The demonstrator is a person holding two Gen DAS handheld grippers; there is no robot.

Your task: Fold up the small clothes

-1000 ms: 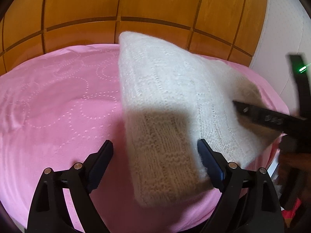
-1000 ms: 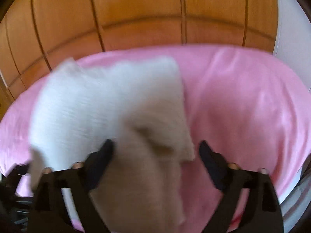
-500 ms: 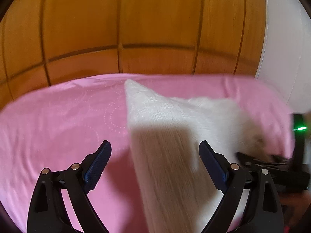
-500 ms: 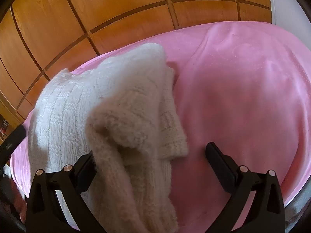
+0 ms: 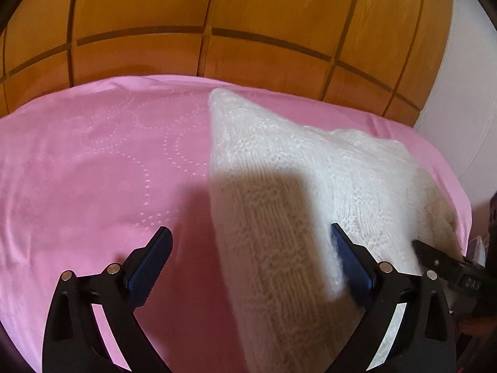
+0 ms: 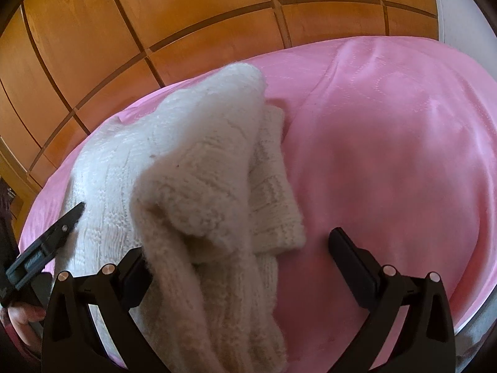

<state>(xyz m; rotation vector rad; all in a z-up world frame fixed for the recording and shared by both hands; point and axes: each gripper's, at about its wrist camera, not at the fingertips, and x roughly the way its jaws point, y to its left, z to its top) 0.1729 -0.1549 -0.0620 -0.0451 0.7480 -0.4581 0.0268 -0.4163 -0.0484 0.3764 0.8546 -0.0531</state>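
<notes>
A cream knitted sweater [image 5: 295, 171] lies partly folded on the pink bed sheet [image 5: 93, 171]. My left gripper [image 5: 248, 231] straddles its near left edge, and its jaws are opening. The right pad brushes the knit; the left pad stands apart over bare sheet. In the right wrist view a folded-over sleeve flap of the sweater [image 6: 192, 155] lies between the fingers of my right gripper [image 6: 237, 242], which is open, the flap against its left finger only. Each view shows a fingertip [image 5: 435, 258] of the other gripper, the left one's fingertip [image 6: 62, 227] resting at the sweater's edge.
A wooden panelled headboard [image 5: 248, 15] rises behind the bed. A white wall [image 5: 459, 62] stands at the right. The sheet [image 6: 388, 155] is bare and slightly wrinkled right of the sweater. A hand [image 6: 21, 320] holds the left gripper at the lower left.
The left gripper has drawn back from the sweater and its jaws stand a little wider. The right view has rolled and steadied; the sleeve flap now lies still, folded over the body.
</notes>
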